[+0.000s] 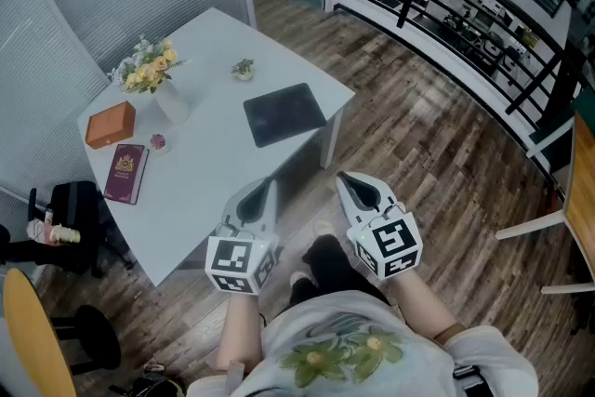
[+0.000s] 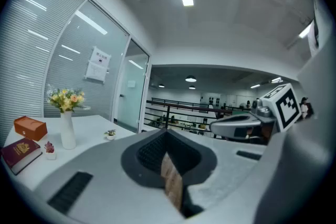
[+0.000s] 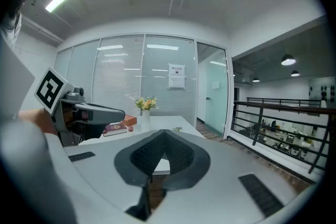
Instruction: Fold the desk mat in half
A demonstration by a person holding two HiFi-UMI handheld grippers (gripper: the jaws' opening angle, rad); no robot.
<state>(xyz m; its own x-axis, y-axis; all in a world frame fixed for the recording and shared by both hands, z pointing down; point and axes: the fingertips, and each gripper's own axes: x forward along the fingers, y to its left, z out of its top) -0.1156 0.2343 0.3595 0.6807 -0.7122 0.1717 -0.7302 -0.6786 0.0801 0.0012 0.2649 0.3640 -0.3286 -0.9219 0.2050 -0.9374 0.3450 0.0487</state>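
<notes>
The dark desk mat (image 1: 284,113) lies flat and unfolded near the right corner of the white table (image 1: 209,167). Both grippers hang in front of the table, above the wood floor, and touch nothing. My left gripper (image 1: 265,189) is shut and empty, pointing toward the table's near edge. My right gripper (image 1: 350,183) is also shut and empty, a little to the right of it. In the left gripper view the closed jaws (image 2: 167,136) fill the foreground and the right gripper (image 2: 247,124) shows beside them. In the right gripper view the closed jaws (image 3: 165,136) hide the mat.
On the table's left part stand a white vase of flowers (image 1: 153,74), an orange box (image 1: 110,124), a maroon book (image 1: 125,172), a small pink item (image 1: 157,142) and a tiny potted plant (image 1: 244,68). A black chair (image 1: 70,218) stands left; a railing (image 1: 446,9) runs at right.
</notes>
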